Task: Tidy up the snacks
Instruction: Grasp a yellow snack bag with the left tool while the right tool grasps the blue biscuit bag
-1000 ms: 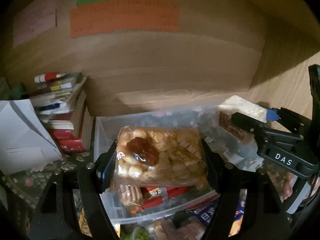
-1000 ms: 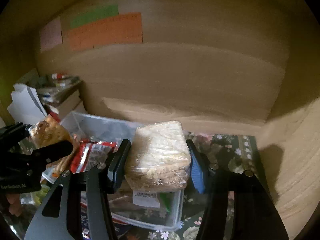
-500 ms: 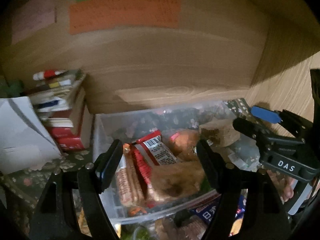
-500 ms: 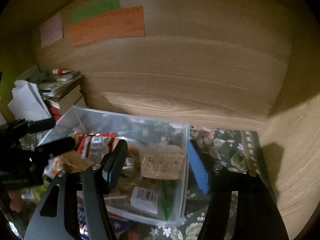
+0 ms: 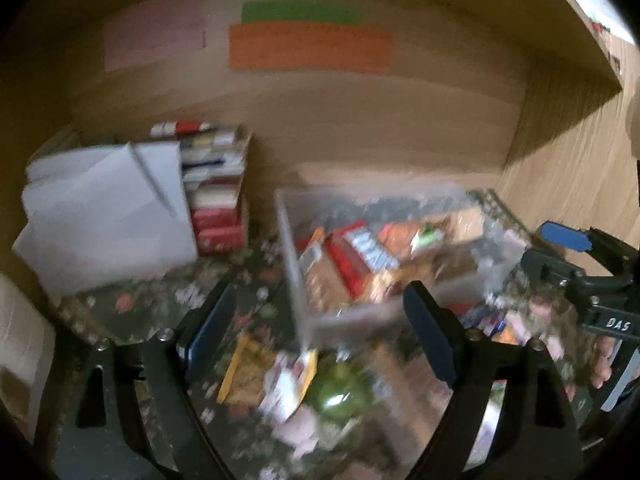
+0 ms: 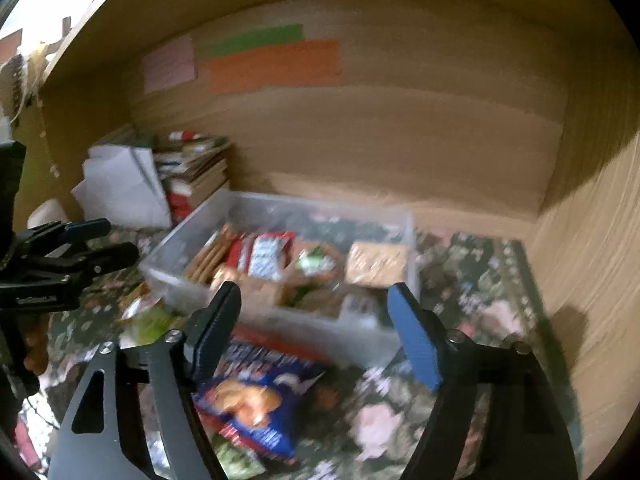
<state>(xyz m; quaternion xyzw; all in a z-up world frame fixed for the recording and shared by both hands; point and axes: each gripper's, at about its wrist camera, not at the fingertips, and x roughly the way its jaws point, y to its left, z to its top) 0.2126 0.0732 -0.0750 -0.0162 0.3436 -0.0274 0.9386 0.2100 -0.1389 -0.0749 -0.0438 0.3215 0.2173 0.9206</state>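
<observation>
A clear plastic bin [image 5: 292, 240] [image 6: 276, 208] holds several snack packs: a red-wrapped bar [image 6: 264, 256], crackers [image 6: 208, 256] and a bread pack [image 6: 376, 262]. My left gripper [image 5: 320, 320] is open and empty, back from the bin's near left corner. My right gripper [image 6: 312, 320] is open and empty, back from the bin's near wall. Loose snacks lie in front of the bin: a blue bag [image 6: 252, 400], a yellow pack [image 5: 244, 372] and a green pack [image 5: 340, 392]. Both views are blurred.
The bin stands on a dark floral cloth [image 6: 480, 280] inside a wooden alcove. A stack of books [image 5: 216, 184] and a white paper bag [image 5: 108, 216] stand to the left. Coloured paper notes [image 5: 308, 48] hang on the back wall. A wooden side wall [image 6: 592, 240] stands at the right.
One second ago each gripper held a snack pack over the bin. Both opened and dropped the packs into the bin, then both pulled back and up, the left one swinging left.
</observation>
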